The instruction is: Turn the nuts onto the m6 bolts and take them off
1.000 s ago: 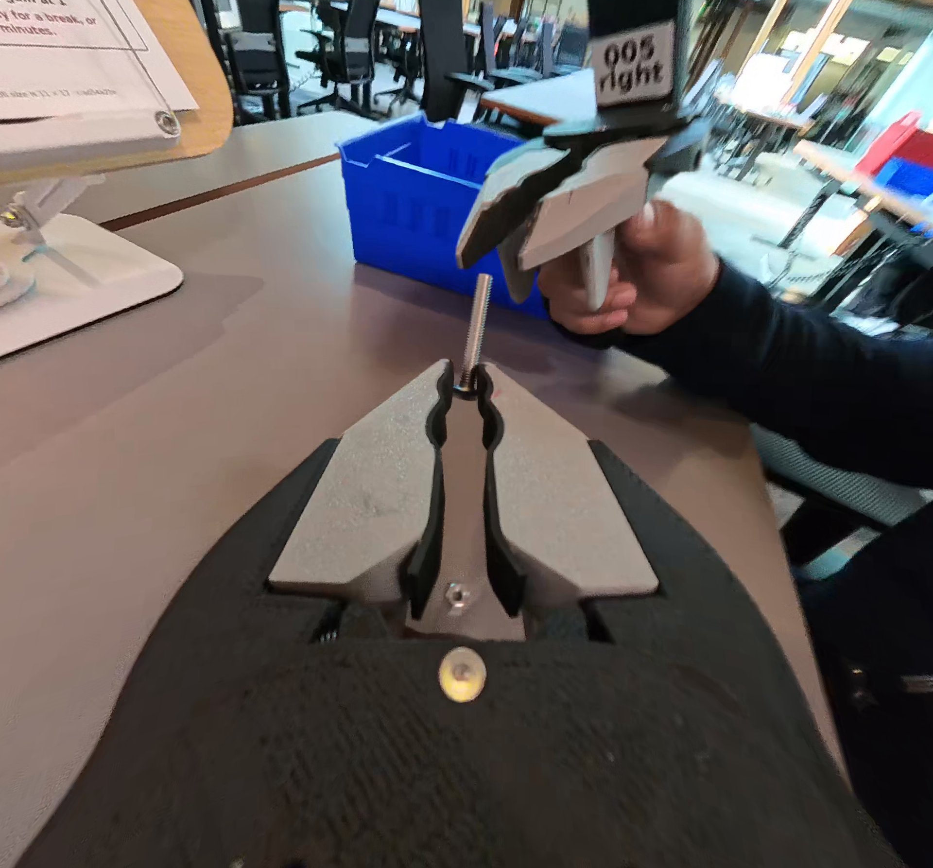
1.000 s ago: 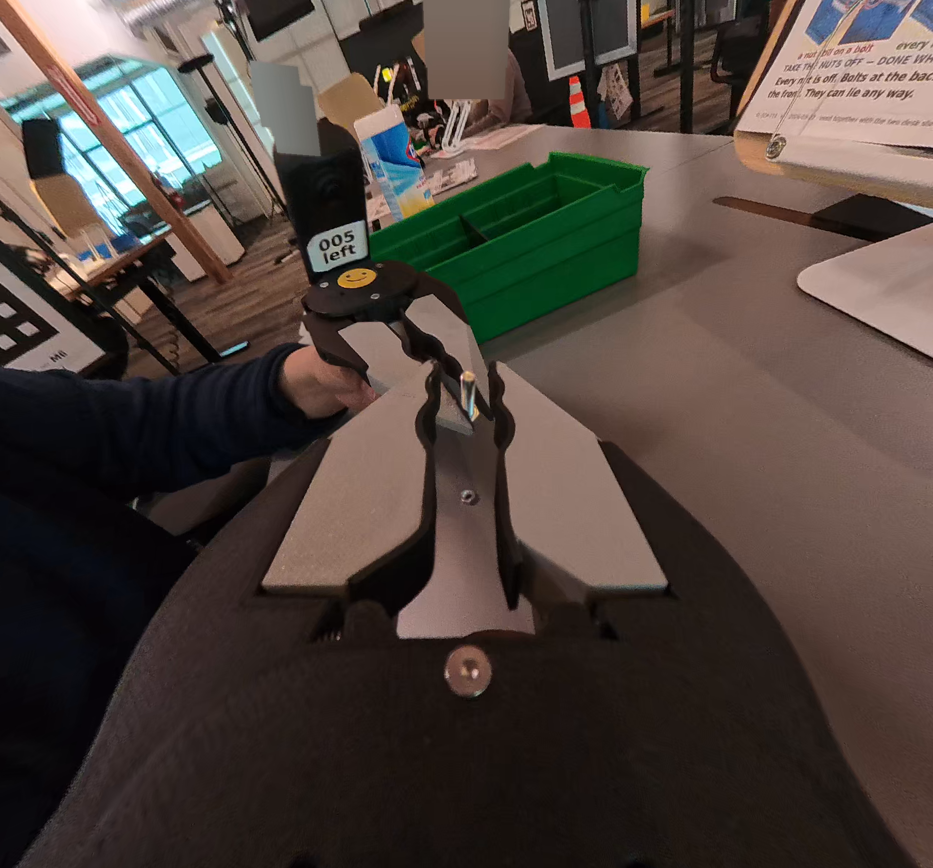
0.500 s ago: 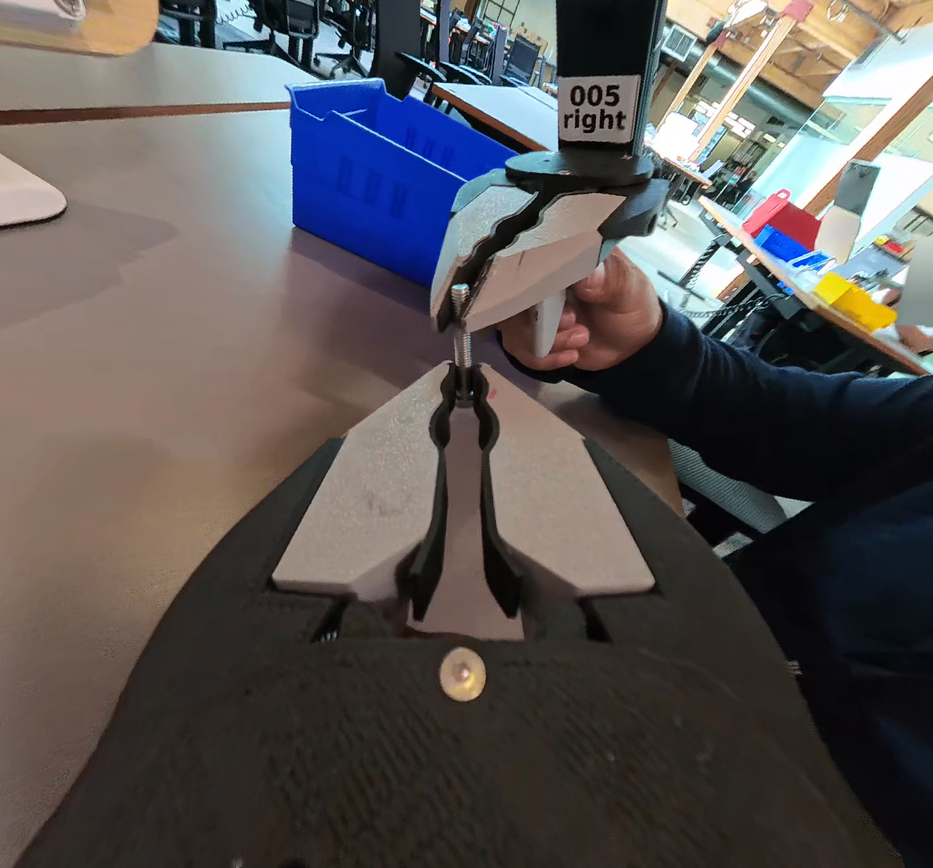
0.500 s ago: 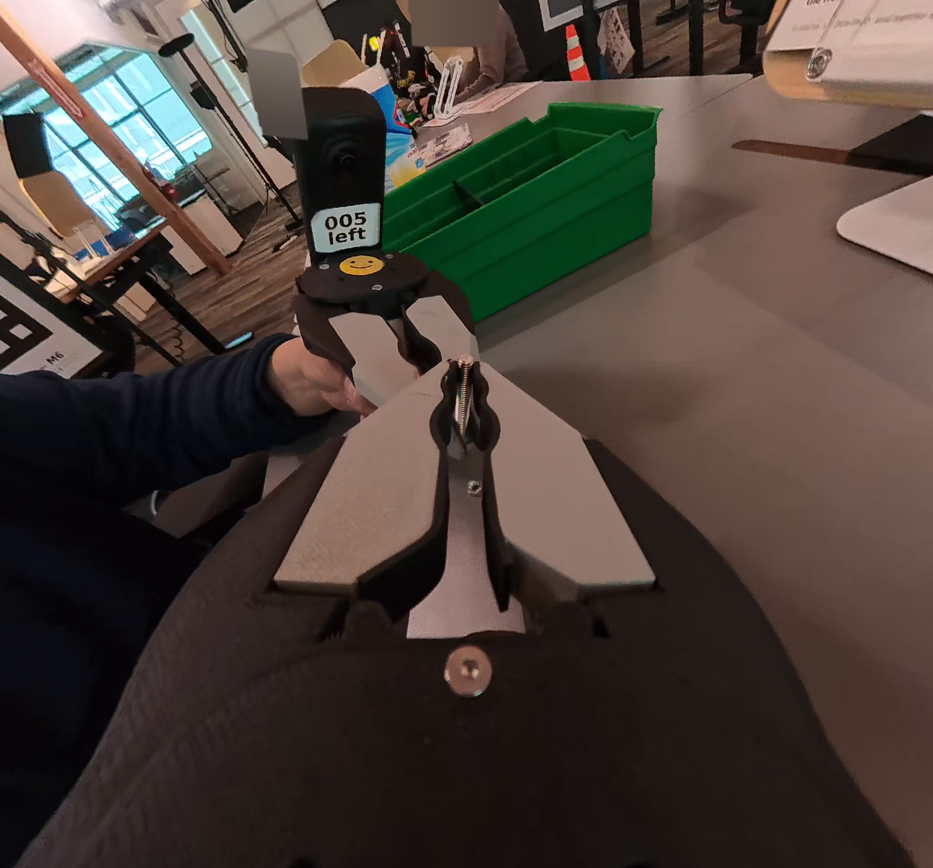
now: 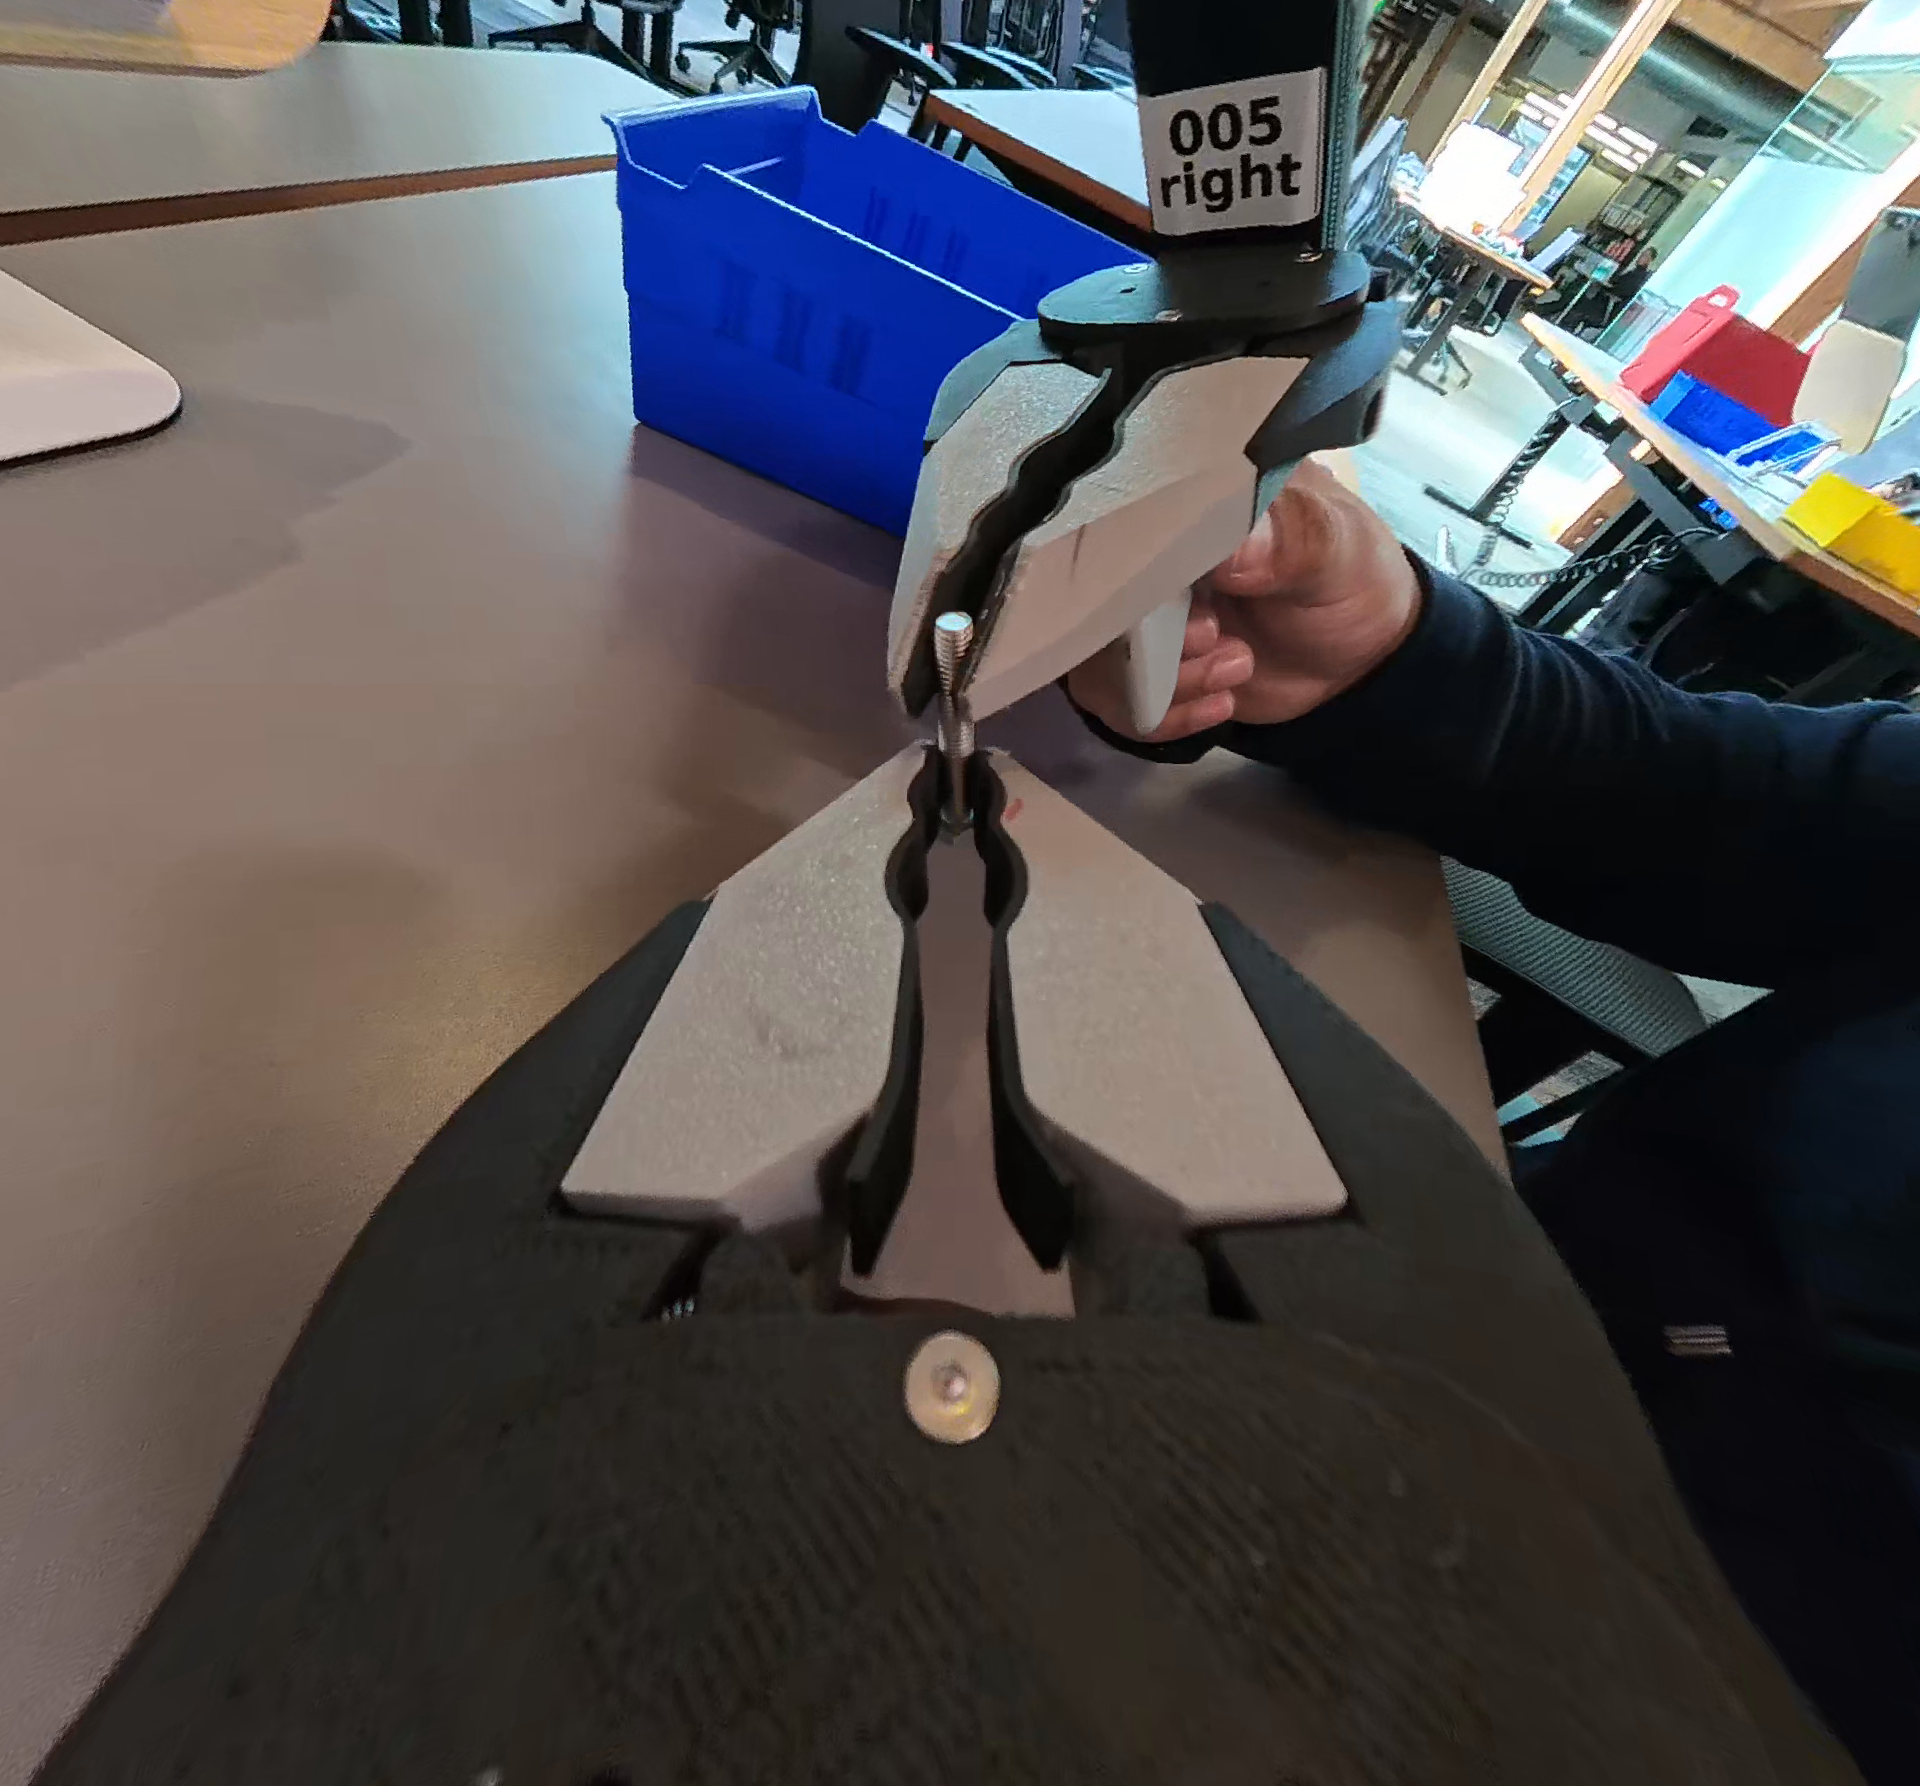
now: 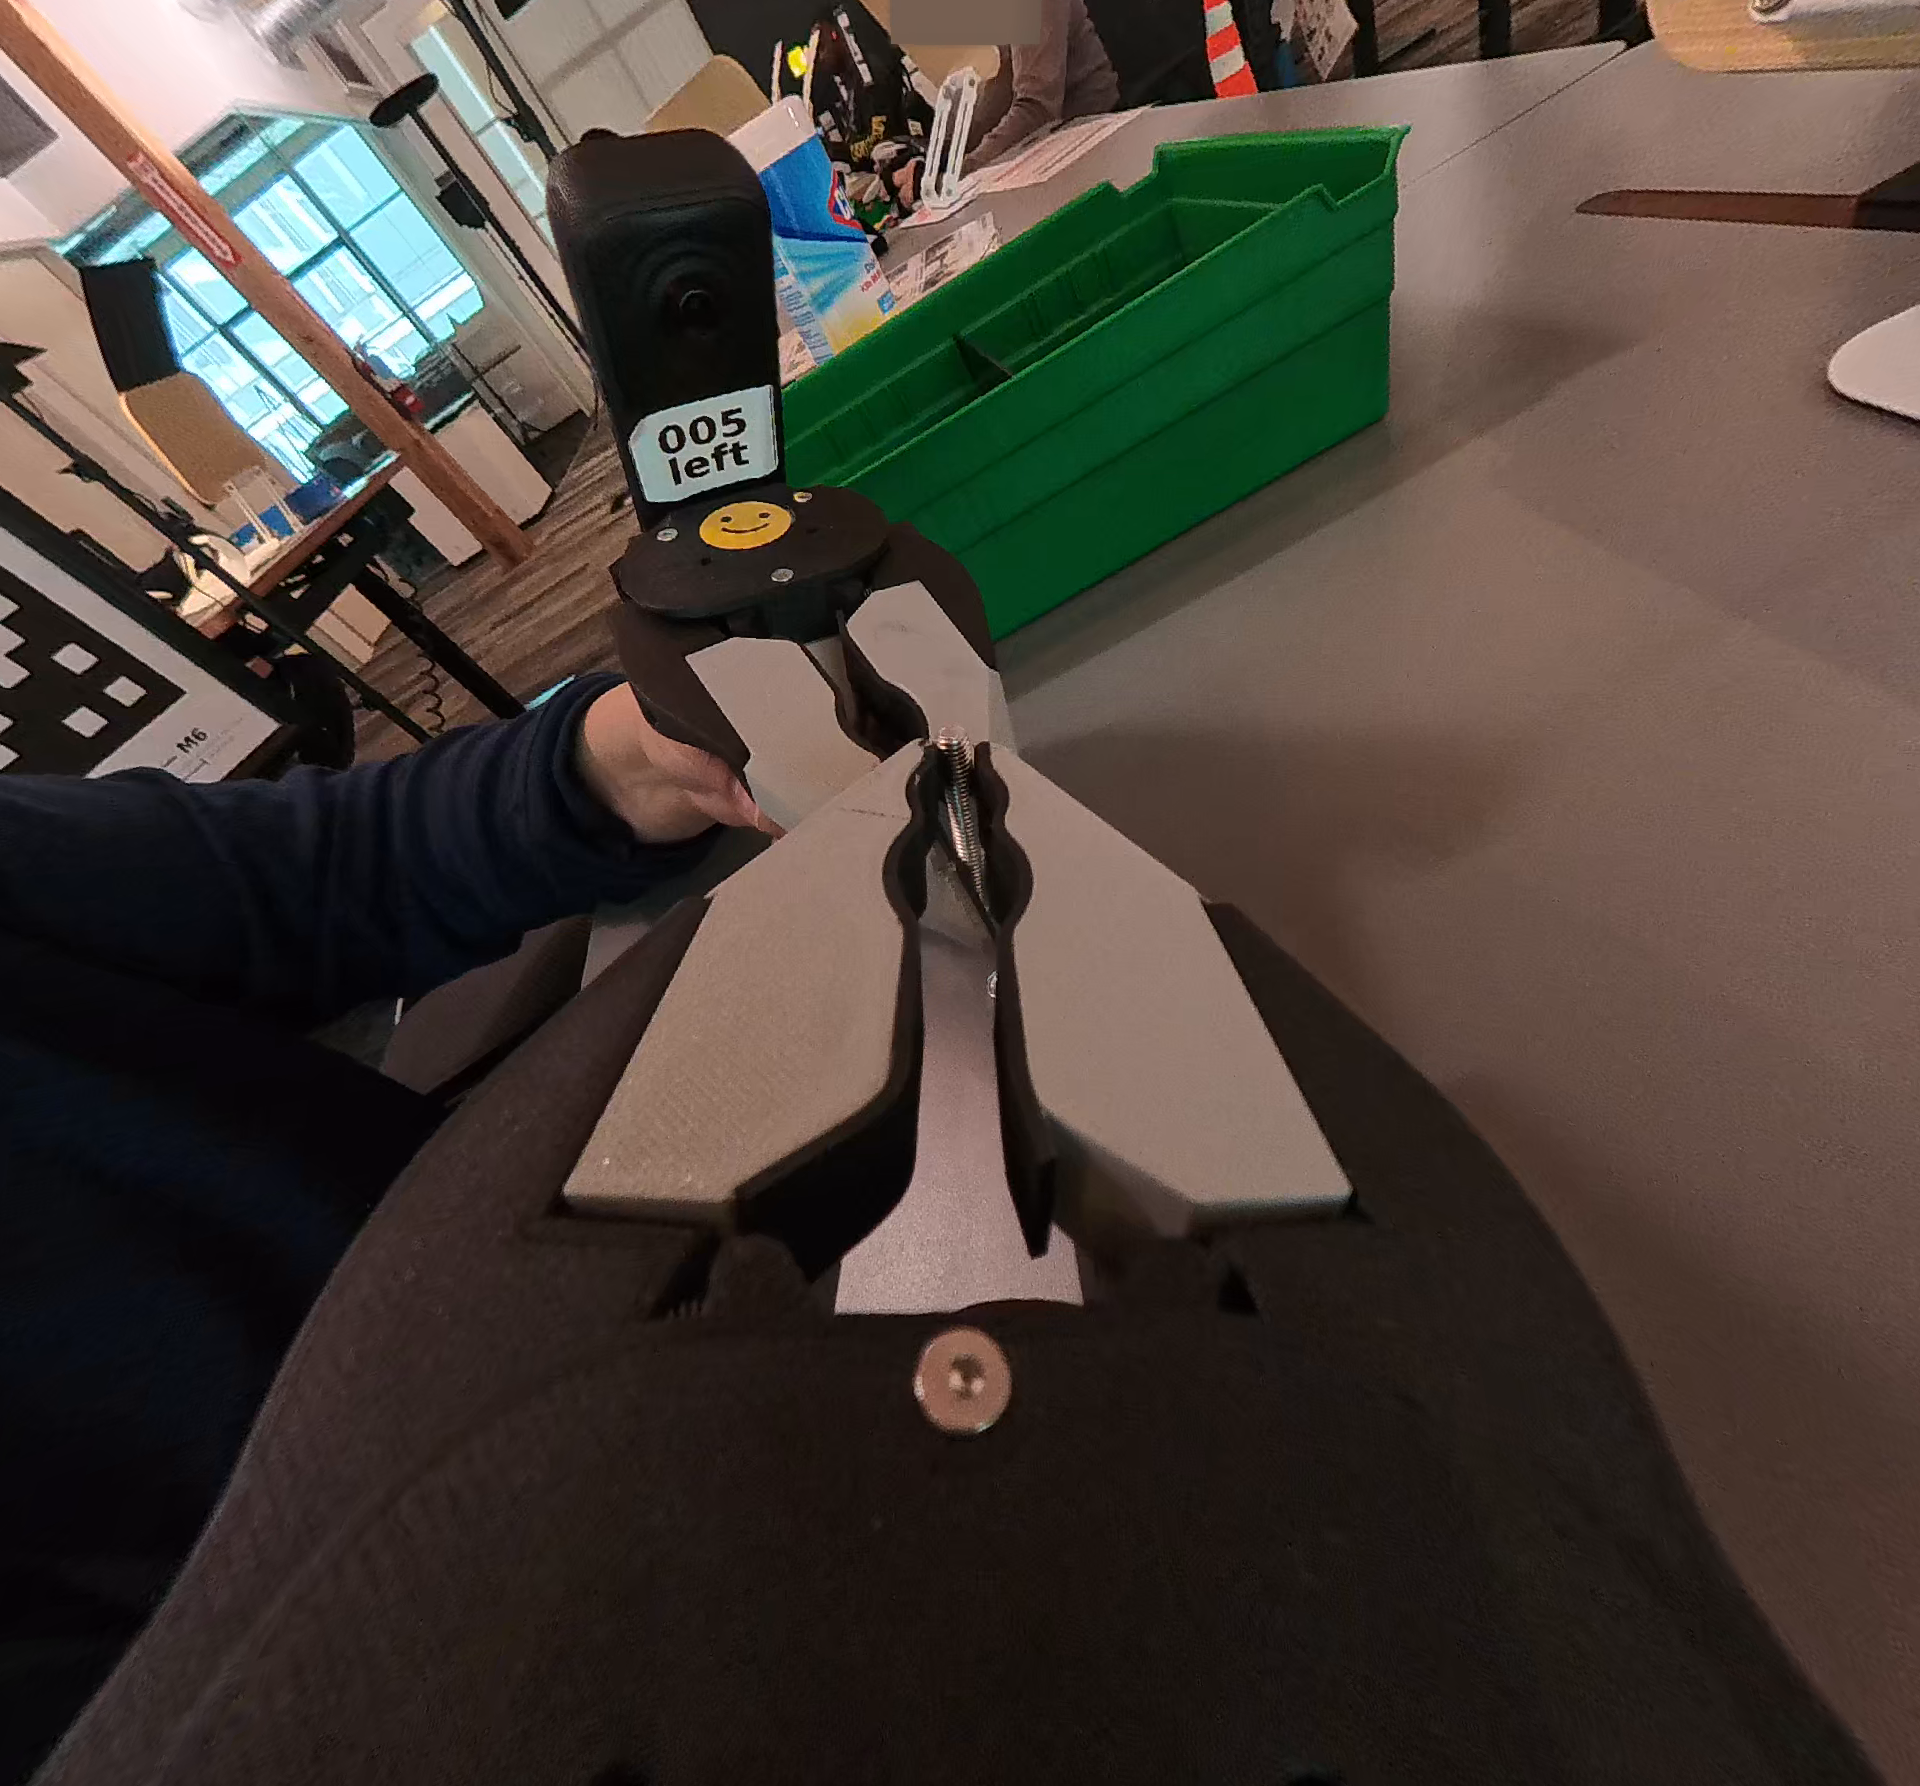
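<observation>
Whereas a second before only the left gripper [image 5: 951,780] had clamped the bolt [image 5: 952,687] upright near the blue bin [image 5: 831,313], the right gripper [image 5: 935,676] was now found closed on its shank; no nut was discernible.

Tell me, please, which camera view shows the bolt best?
The left wrist view: the bolt stands upright in profile, its lower end in the left hand-held gripper and its upper part in the right hand-held gripper. The right wrist view shows the bolt foreshortened, partly hidden by fingers.
</observation>
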`<state>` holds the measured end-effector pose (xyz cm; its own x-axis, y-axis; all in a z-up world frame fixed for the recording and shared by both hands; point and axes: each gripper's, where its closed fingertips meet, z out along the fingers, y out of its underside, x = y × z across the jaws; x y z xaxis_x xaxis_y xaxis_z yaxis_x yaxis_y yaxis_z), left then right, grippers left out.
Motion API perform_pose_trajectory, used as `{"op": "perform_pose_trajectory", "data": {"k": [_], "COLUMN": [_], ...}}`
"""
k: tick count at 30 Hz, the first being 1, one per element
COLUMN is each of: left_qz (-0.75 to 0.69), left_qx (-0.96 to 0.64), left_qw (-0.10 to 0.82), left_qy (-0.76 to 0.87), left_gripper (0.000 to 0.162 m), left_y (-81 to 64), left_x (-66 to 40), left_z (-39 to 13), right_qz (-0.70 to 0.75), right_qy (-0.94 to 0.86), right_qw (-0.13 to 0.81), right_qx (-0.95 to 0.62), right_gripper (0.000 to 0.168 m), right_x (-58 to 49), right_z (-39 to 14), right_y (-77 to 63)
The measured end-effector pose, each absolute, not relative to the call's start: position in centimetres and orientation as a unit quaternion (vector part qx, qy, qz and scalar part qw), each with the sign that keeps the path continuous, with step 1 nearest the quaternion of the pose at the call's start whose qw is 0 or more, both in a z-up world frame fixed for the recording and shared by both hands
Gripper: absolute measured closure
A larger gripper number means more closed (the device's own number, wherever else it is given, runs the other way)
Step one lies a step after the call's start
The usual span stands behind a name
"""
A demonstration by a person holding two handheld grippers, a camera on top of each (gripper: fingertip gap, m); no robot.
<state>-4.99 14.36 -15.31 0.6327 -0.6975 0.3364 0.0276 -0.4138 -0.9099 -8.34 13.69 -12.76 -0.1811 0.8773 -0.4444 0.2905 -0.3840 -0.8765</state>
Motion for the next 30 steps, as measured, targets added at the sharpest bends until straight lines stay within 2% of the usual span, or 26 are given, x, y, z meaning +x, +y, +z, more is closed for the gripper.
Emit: {"op": "perform_pose_trajectory", "data": {"k": [5, 11, 19, 23, 25, 27, 30], "left_qz": [-0.354, -0.334, -0.309, -0.308, -0.313, -0.318, -0.319], "left_qx": [-0.755, -0.758, -0.773, -0.772, -0.772, -0.771, -0.772], "left_qw": [0.502, 0.524, 0.493, 0.487, 0.487, 0.486, 0.485], "left_qy": [0.227, 0.199, 0.253, 0.269, 0.265, 0.261, 0.260], "left_gripper": [0.159, 0.159, 0.159, 0.159, 0.159, 0.159, 0.159], "left_y": [14.5, 15.3, 14.6, 14.2, 14.3, 14.3, 14.2], "left_x": [-5.3, -7.9, -6.2, -5.2, -5.2, -5.3, -5.3], "left_z": [-15.2, -14.4, -16.3, -16.7, -16.7, -16.6, -16.6], "right_qz": [0.600, 0.582, 0.555, 0.551, 0.547, 0.542, 0.543], "right_qy": [-0.494, -0.493, -0.511, -0.522, -0.531, -0.534, -0.532], "right_qw": [0.246, 0.289, 0.313, 0.303, 0.297, 0.298, 0.295], "right_qx": [-0.580, -0.579, -0.578, -0.577, -0.575, -0.577, -0.578], "right_gripper": [0.161, 0.157, 0.149, 0.151, 0.162, 0.166, 0.166], "right_x": [-8.3, -7.7, -8.3, -8.6, -8.6, -8.7, -8.7], "right_z": [-12.4, -11.7, -12.2, -12.8, -13.1, -13.4, -13.4], "right_y": [13.6, 14.7, 14.4, 13.7, 13.4, 13.5, 13.5]}}
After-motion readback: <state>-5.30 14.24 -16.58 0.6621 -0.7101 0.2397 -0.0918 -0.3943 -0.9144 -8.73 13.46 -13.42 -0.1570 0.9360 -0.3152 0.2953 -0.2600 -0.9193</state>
